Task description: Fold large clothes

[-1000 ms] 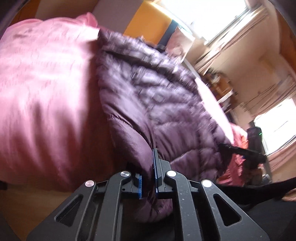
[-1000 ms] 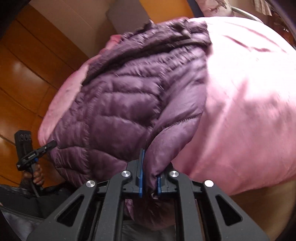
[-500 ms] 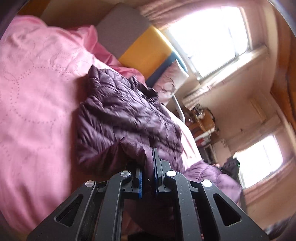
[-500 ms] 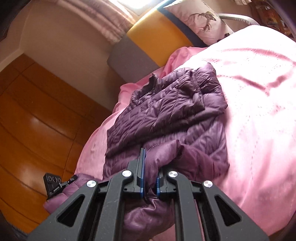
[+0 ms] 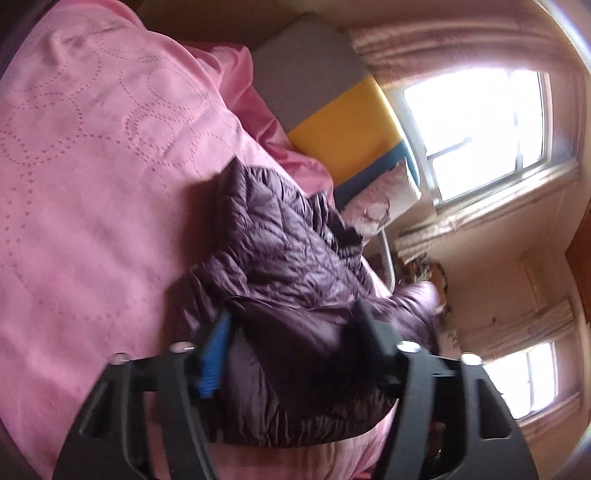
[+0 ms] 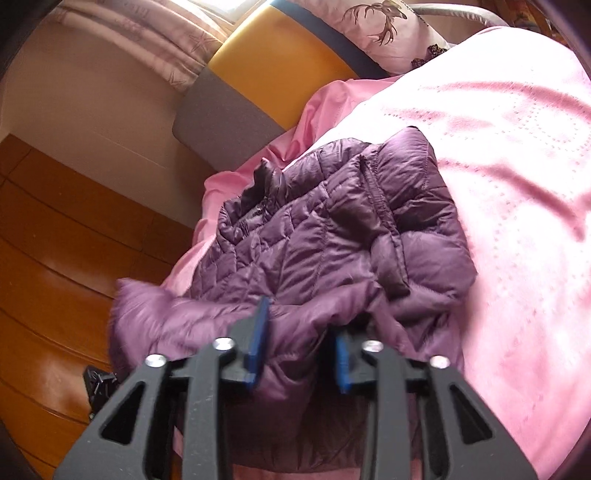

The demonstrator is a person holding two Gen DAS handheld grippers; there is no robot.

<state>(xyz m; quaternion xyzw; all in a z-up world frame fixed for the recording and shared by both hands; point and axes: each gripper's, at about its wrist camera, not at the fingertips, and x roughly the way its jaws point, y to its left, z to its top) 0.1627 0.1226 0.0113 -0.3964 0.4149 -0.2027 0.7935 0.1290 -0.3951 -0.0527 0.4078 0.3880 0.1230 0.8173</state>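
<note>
A dark purple quilted puffer jacket (image 5: 280,266) lies bunched on a pink bedspread (image 5: 92,184). Its lower part is folded up over the rest. My left gripper (image 5: 291,321) is open, with jacket fabric lying loose between its fingers. In the right wrist view the jacket (image 6: 332,240) lies on the bedspread (image 6: 517,184) with its collar toward the headboard. My right gripper (image 6: 301,325) is also open, with the folded hem lying between its blue pads (image 6: 258,332).
A grey, yellow and blue headboard (image 5: 332,110) stands behind the bed, with a pale deer-print pillow (image 6: 388,29) against it. A bright window (image 5: 472,136) is beyond. Wooden floor (image 6: 55,277) lies to the left of the bed.
Both grippers carried the jacket's hem up over the jacket toward the headboard, then opened and let go of the fabric.
</note>
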